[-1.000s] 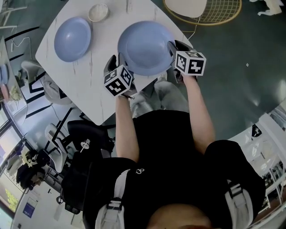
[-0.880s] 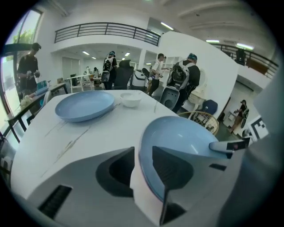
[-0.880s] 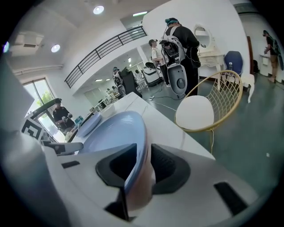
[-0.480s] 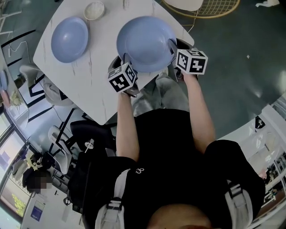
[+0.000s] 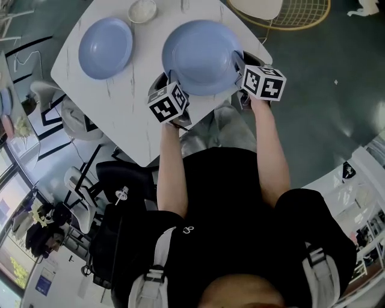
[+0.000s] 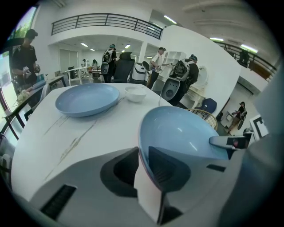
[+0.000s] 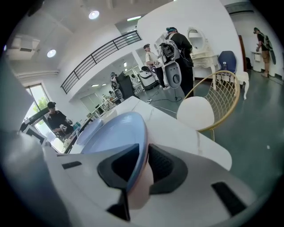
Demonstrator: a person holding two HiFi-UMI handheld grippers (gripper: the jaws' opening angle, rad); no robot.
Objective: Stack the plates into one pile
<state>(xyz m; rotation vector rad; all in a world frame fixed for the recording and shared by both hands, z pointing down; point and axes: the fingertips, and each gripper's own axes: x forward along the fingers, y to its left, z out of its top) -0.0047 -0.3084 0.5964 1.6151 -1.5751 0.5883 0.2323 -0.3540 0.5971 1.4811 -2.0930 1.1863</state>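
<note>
Two blue plates lie on a white table (image 5: 126, 114). The near plate (image 5: 201, 55) is at the table's front corner, between both grippers. My left gripper (image 5: 171, 85) has the plate's (image 6: 177, 133) left rim between its jaws (image 6: 143, 153), which are closing and touch it on both sides. My right gripper (image 5: 238, 64) is closing on the opposite rim of the same plate (image 7: 113, 135), its pads (image 7: 143, 153) against the rim. The far plate (image 5: 106, 40) sits alone at the back left (image 6: 87, 99).
A small white bowl (image 5: 142, 10) stands behind the plates (image 6: 136, 93). A wire chair with a white cushion (image 7: 213, 102) stands beyond the table's right edge (image 5: 283, 12). Dark chairs crowd the table's near left side (image 5: 114, 180). People stand in the background (image 6: 157, 66).
The left gripper has moved in and up to the near plate's rim. Both grippers' jaws have narrowed onto the rim. The far plate and bowl have not moved.
</note>
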